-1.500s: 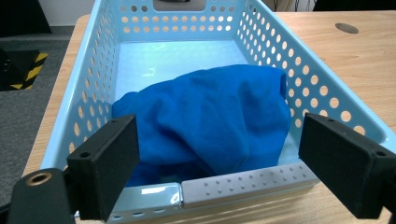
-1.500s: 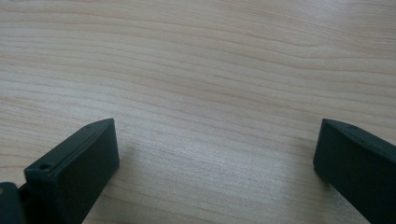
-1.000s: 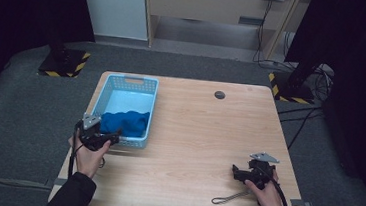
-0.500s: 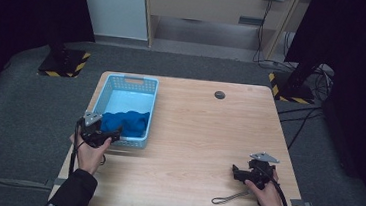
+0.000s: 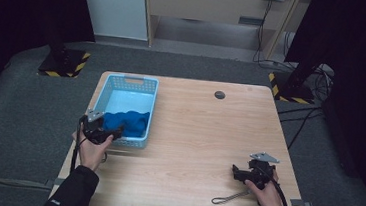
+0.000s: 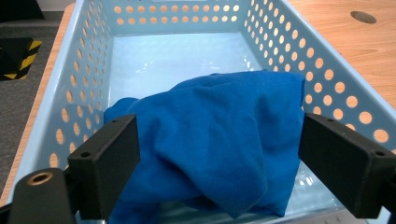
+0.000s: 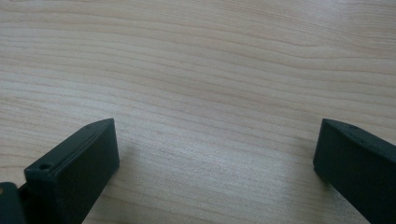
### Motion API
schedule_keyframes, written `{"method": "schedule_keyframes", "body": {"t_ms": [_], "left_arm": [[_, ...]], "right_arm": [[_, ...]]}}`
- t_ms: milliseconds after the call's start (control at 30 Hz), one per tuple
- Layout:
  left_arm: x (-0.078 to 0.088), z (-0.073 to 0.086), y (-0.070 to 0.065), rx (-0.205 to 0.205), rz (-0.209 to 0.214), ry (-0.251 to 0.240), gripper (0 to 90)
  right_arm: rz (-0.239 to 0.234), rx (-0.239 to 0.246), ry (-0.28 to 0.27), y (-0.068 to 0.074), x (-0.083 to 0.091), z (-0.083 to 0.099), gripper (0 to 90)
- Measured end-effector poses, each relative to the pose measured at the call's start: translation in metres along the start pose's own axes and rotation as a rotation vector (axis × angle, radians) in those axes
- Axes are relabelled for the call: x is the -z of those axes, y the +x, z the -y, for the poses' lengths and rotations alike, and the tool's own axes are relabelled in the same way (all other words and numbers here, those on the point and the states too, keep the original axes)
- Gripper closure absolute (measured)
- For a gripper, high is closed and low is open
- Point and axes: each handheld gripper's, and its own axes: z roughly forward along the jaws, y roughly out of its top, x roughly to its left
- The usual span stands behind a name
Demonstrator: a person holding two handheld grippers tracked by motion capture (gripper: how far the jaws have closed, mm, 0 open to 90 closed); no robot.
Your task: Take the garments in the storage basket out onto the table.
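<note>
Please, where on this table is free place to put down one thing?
The wooden table is bare between the basket and the right gripper. The basket's far half is free; its near end is crowded by blue cloth and the left gripper.

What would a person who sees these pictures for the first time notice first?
The eye falls first on the bright blue cloth, bunched at the near end of the light blue basket on the left part of the wooden table. The left gripper reaches over the basket's near edge with its jaws open on either side of the cloth. The right gripper rests open on bare wood near the table's front right corner.
</note>
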Motion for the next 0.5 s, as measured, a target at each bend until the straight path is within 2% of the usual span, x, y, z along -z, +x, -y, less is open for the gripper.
{"method": "schedule_keyframes", "body": {"t_ms": [500], "left_arm": [[-0.011,-0.005,0.001,0.012,0.009,0.025,12.0]], "right_arm": [[0.0,0.0,0.0,0.0,0.0,0.0,0.4]]}}
